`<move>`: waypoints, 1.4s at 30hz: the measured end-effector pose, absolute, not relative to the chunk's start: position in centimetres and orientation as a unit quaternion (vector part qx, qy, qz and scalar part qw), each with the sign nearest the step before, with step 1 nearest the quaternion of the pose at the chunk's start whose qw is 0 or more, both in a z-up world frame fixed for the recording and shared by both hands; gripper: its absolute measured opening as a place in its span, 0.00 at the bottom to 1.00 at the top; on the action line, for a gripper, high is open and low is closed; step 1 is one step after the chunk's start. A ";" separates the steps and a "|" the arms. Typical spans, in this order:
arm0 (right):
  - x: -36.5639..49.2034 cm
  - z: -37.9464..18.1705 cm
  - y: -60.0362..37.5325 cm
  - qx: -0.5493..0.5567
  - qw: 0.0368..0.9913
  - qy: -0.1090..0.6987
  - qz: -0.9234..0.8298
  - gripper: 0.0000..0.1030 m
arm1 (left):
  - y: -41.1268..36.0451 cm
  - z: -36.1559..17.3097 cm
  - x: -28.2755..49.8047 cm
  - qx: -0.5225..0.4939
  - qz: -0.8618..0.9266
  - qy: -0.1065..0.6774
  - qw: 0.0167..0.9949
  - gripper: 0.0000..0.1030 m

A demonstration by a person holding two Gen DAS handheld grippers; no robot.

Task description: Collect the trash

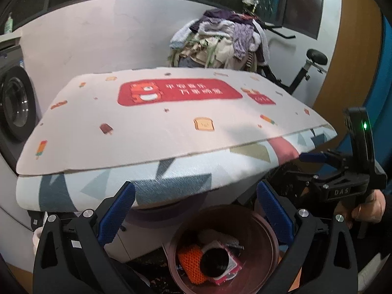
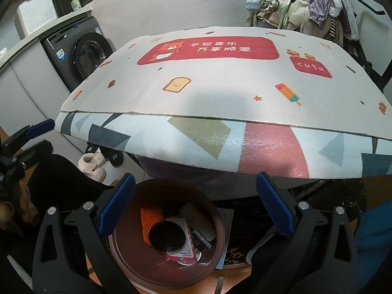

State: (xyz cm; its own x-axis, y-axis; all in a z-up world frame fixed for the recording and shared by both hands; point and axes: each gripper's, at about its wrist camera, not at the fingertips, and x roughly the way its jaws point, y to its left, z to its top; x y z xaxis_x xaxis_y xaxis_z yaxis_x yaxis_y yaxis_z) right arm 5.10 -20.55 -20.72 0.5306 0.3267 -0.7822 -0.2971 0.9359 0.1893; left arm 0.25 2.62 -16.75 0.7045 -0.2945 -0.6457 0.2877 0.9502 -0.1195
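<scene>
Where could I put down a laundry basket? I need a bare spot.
The mat on the table is bare between its red banner and front edge. Crowded: the clothes pile behind, and the bin below holds trash.

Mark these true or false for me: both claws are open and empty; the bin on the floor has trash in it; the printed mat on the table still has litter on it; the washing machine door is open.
1. Both claws are open and empty. True: left claw and right claw hold nothing.
2. The bin holds trash. True: an orange mesh piece and a black disc lie inside.
3. The mat has litter on it. False: only printed pictures show.
4. The washing machine door is open. False: it is closed.
</scene>
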 end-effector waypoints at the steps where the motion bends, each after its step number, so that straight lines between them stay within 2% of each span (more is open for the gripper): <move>1: 5.1 -20.6 -20.6 0.016 0.875 0.450 0.177 0.94 | 2.7 -16.4 0.3 -0.007 -0.154 0.347 0.925 0.94; 7: 5.3 -18.4 -21.2 0.007 0.887 0.434 0.159 0.94 | 3.3 -12.6 0.4 0.012 -0.116 0.294 0.949 0.94; 15: 5.5 -10.4 -22.6 -0.009 0.925 0.362 0.118 0.94 | 2.4 -4.9 -0.8 0.068 -0.056 0.186 0.979 0.94; 25: 4.5 -2.7 -23.0 -0.013 0.944 0.311 0.106 0.94 | 3.4 0.4 -0.3 0.022 -0.075 0.192 0.978 0.94; 42: 3.2 -0.2 -22.2 -0.014 0.949 0.294 0.113 0.94 | 4.0 0.2 0.1 0.014 -0.055 0.214 0.975 0.94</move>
State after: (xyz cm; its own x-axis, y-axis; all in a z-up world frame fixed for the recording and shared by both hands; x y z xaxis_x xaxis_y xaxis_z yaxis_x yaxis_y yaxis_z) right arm 3.21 -22.20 -0.18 0.8016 0.2054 -0.5615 -0.2223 0.9742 0.0389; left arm 0.13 3.96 0.20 0.9018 -0.1024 -0.4198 0.1140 0.9935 0.0026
